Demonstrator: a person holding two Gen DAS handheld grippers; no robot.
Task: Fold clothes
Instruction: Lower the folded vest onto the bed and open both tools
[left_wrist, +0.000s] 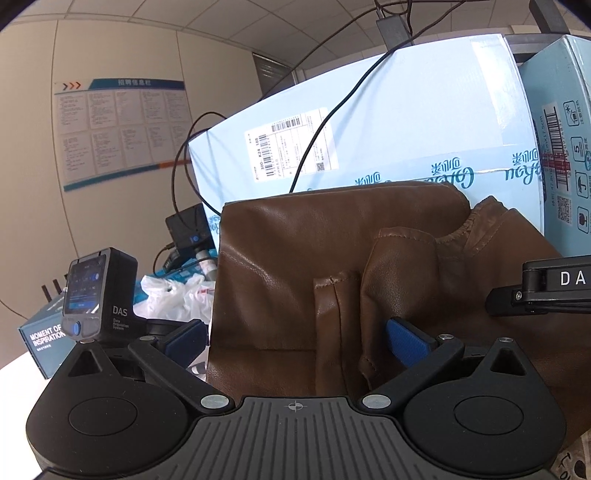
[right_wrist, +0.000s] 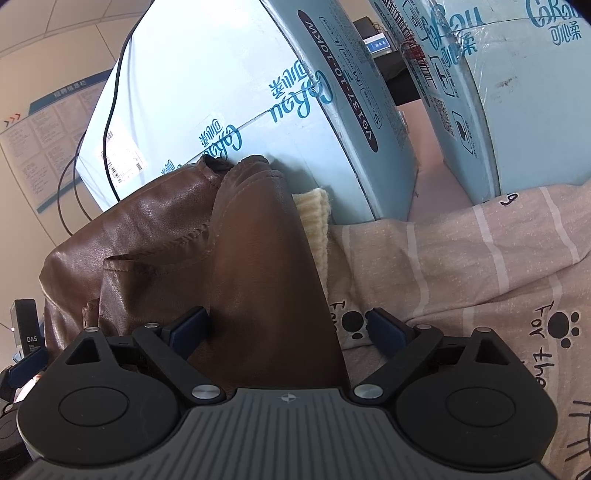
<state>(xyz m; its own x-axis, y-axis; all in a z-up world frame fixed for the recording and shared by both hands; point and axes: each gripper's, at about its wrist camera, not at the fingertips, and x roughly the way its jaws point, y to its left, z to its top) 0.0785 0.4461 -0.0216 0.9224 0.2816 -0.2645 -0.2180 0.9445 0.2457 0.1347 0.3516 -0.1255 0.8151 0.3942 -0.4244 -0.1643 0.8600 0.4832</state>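
Observation:
A brown leather garment (left_wrist: 295, 258) lies folded in a pile against the light blue boxes; it also shows in the right wrist view (right_wrist: 155, 229). My left gripper (left_wrist: 295, 339) is open with its blue pads wide apart around the garment's front folds. My right gripper (right_wrist: 288, 328) is open, its jaws astride a flat brown leather strip (right_wrist: 266, 277) that runs toward the camera. The right gripper's arm (left_wrist: 554, 288) enters the left wrist view from the right, over the garment.
Large light blue cardboard boxes (left_wrist: 369, 129) stand right behind the garment, with black cables (left_wrist: 332, 122) draped over them. A cream knit piece (right_wrist: 314, 218) and a pink printed sheet (right_wrist: 480, 266) lie to the right. A DAS device (left_wrist: 96, 291), a plastic bag (left_wrist: 177, 295) and a small box (left_wrist: 44, 339) sit left.

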